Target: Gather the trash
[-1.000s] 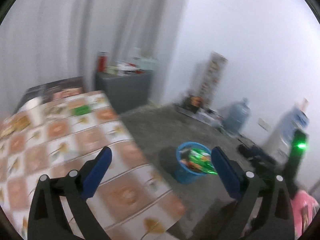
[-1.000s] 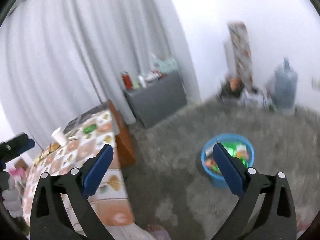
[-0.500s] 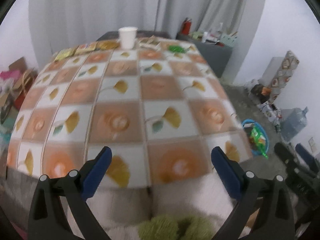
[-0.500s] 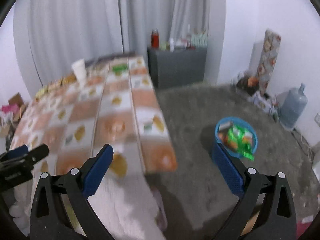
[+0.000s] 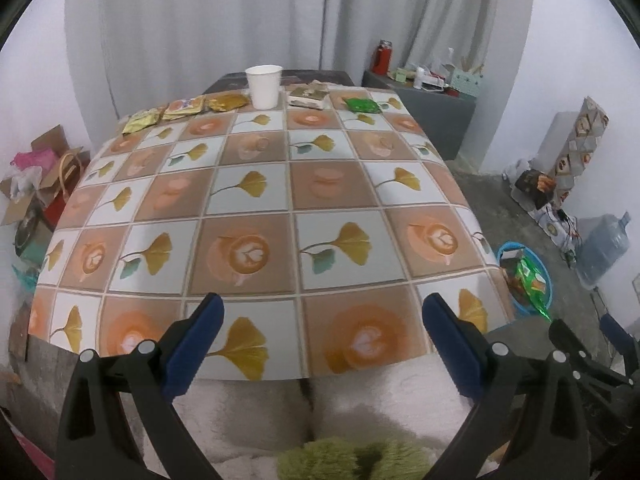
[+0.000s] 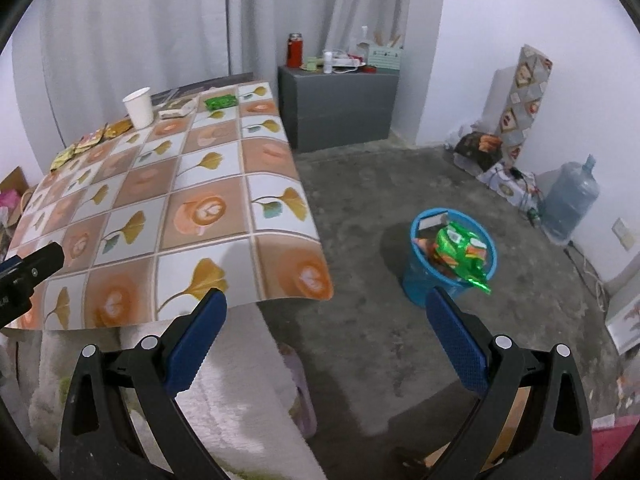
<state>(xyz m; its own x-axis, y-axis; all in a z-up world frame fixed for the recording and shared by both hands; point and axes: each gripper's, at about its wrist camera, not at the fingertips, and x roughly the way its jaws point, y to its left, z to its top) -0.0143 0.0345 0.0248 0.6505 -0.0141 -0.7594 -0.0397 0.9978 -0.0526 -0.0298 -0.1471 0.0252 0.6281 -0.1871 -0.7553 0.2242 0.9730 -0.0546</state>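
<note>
Trash lies along the far edge of the patterned table (image 5: 256, 192): a white paper cup (image 5: 263, 86), yellow and gold wrappers (image 5: 182, 109), a small box (image 5: 308, 96) and a green wrapper (image 5: 362, 105). A blue bin (image 6: 450, 258) on the floor right of the table holds wrappers, a green one on top; it also shows in the left wrist view (image 5: 526, 276). My left gripper (image 5: 320, 340) is open and empty over the table's near edge. My right gripper (image 6: 326, 336) is open and empty, off the table's near right corner (image 6: 320, 288).
A grey cabinet (image 6: 336, 106) with a red can and bottles stands past the table. A water jug (image 6: 572, 200), boxes and cables line the right wall. Bags and cardboard (image 5: 36, 184) sit left of the table. A white fleecy cloth (image 6: 224, 412) lies below the near edge.
Both grippers swung left, from facing the bin and floor to facing the table. The table now fills the left wrist view. Both stayed open and empty.
</note>
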